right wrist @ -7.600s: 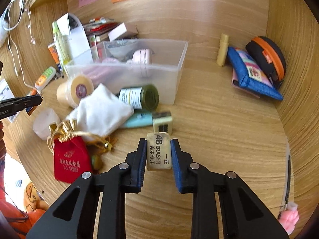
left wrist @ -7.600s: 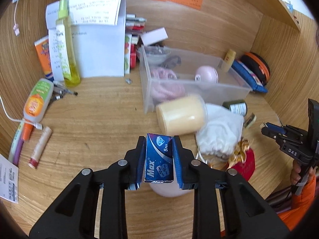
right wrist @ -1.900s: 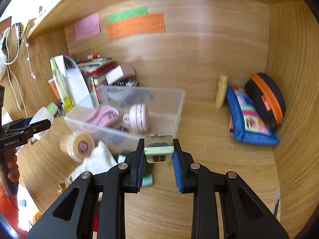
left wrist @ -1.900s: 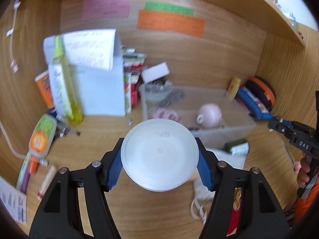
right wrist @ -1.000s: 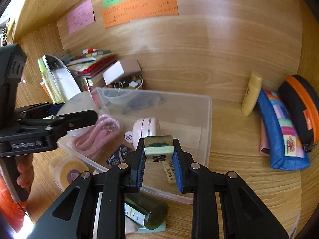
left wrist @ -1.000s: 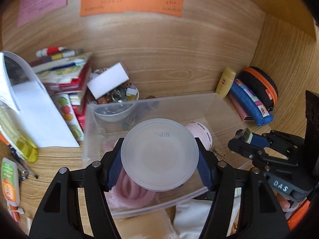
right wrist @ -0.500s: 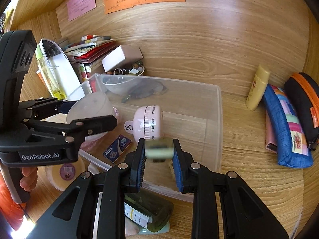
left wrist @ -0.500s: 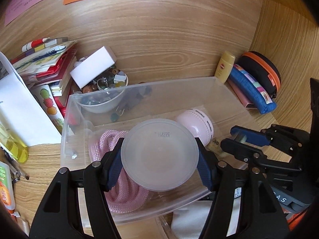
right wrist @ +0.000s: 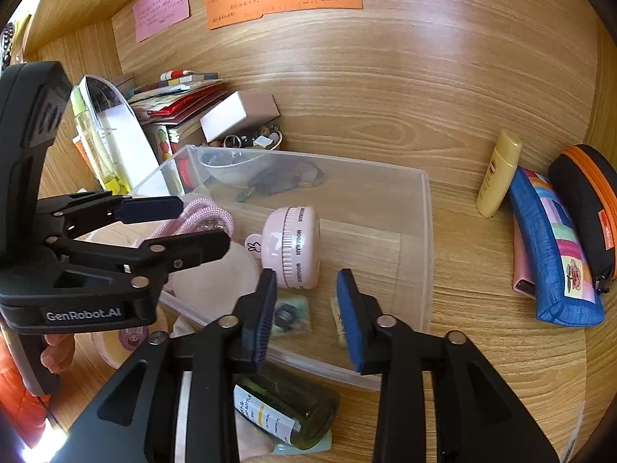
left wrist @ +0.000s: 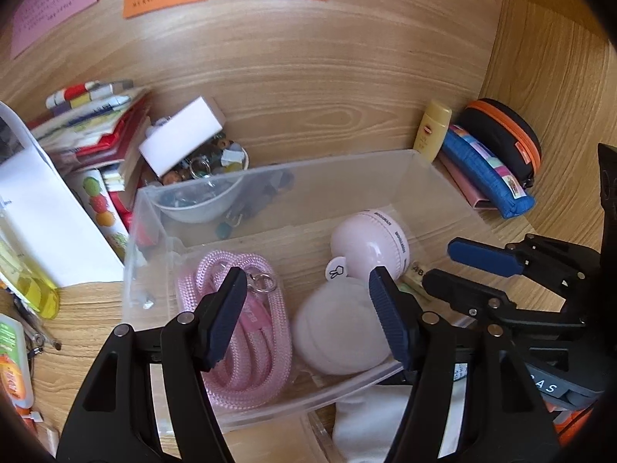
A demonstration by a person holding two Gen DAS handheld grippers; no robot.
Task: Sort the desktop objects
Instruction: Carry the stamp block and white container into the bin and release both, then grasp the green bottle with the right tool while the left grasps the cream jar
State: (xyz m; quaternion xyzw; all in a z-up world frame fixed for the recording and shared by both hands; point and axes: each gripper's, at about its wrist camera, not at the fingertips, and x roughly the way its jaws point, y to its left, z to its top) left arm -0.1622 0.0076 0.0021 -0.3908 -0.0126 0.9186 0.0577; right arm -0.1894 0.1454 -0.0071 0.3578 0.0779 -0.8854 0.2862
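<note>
A clear plastic bin stands on the wooden desk. My left gripper is open above it; the white round jar lies blurred in the bin below its fingers, beside a pink rope and a pink timer. My right gripper is open over the bin's near right part; the small green box lies below it next to an eraser. The left gripper also shows in the right wrist view.
Books, a white box and a bowl of trinkets stand behind the bin. A yellow tube, blue pouch and black-orange case lie right. A green jar and white cloth lie in front.
Both grippers have opened over the bin. The white jar has dropped from the left gripper and the small green box from the right gripper into the bin.
</note>
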